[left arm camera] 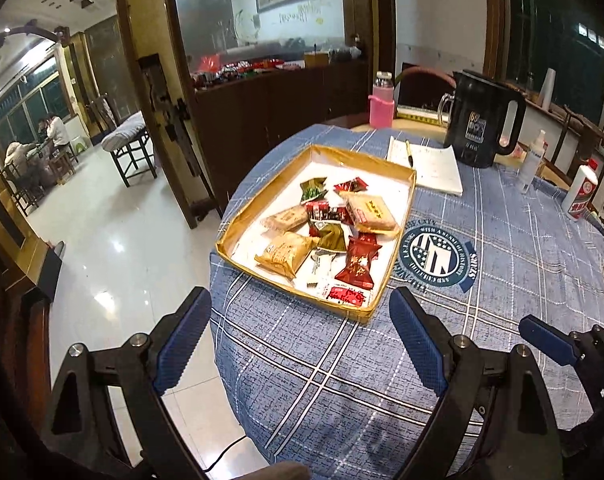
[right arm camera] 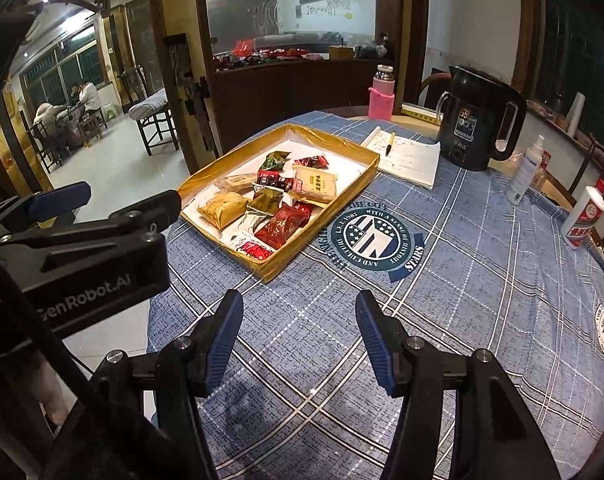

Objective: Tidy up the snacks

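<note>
Left gripper (left arm camera: 300,344) wide open, empty, above the tablecloth (left arm camera: 501,264) near the table's left edge. Right gripper (right arm camera: 300,342) also wide open, empty, over the near edge. Snacks (left arm camera: 329,232) piled in the gold tray (left arm camera: 262,204) by the left edge. Kettle (left arm camera: 483,120), notebook (left arm camera: 429,168), pink bottle (left arm camera: 381,102) toward the far edge.

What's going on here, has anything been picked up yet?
Nothing is held. Both tools hang open over the blue plaid tablecloth, short of the gold-rimmed shallow tray: the left tool nearest its front corner, the right tool beside it. The wrapped snacks, such as the gold foil packet and the dark red foil packet, lie jumbled inside the tray.
</note>
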Action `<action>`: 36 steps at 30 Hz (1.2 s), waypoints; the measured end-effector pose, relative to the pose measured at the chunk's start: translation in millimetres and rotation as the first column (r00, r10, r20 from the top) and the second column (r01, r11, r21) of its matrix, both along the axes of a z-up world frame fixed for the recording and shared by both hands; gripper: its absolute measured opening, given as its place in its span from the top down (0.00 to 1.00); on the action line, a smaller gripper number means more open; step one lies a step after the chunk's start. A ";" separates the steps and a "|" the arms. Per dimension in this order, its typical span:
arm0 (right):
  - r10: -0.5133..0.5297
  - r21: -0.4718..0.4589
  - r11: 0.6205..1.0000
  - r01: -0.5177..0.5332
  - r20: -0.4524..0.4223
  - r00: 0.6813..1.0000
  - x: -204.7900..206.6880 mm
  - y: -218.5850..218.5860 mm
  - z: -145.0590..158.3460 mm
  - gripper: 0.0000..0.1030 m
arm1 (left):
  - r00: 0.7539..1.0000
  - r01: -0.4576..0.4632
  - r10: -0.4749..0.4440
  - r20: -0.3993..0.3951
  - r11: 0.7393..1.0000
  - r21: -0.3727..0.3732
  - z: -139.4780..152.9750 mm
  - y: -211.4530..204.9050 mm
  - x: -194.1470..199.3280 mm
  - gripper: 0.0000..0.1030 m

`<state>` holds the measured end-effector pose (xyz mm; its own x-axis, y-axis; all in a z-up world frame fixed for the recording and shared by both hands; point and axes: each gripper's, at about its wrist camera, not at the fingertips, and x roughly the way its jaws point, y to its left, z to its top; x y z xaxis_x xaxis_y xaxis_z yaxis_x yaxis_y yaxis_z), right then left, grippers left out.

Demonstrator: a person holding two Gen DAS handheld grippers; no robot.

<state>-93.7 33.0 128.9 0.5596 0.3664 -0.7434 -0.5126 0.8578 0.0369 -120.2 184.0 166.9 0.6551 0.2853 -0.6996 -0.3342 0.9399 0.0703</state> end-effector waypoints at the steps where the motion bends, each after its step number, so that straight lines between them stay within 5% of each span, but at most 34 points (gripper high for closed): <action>1: -0.003 -0.003 1.000 0.003 -0.005 1.000 2.0 2.1 -1.8 0.43 | 1.000 0.001 -0.001 -0.009 1.000 -0.004 -2.6 2.1 2.2 0.12; 26: -0.060 -0.077 0.996 0.049 -0.157 0.986 37.7 43.8 -49.8 0.43 | 0.974 0.052 -0.068 -0.215 0.995 -0.080 -65.0 45.7 62.2 0.12; 36: -0.066 -0.098 0.994 0.048 -0.185 0.981 40.3 53.3 -59.3 0.43 | 0.969 0.064 -0.083 -0.235 0.994 -0.088 -73.5 52.7 68.2 0.12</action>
<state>-53.4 86.2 69.6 0.4248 0.2628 -0.8663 -0.4545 0.8895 0.0470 -52.0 236.6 93.5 0.4845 0.1800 -0.8561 -0.2469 0.9670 0.0636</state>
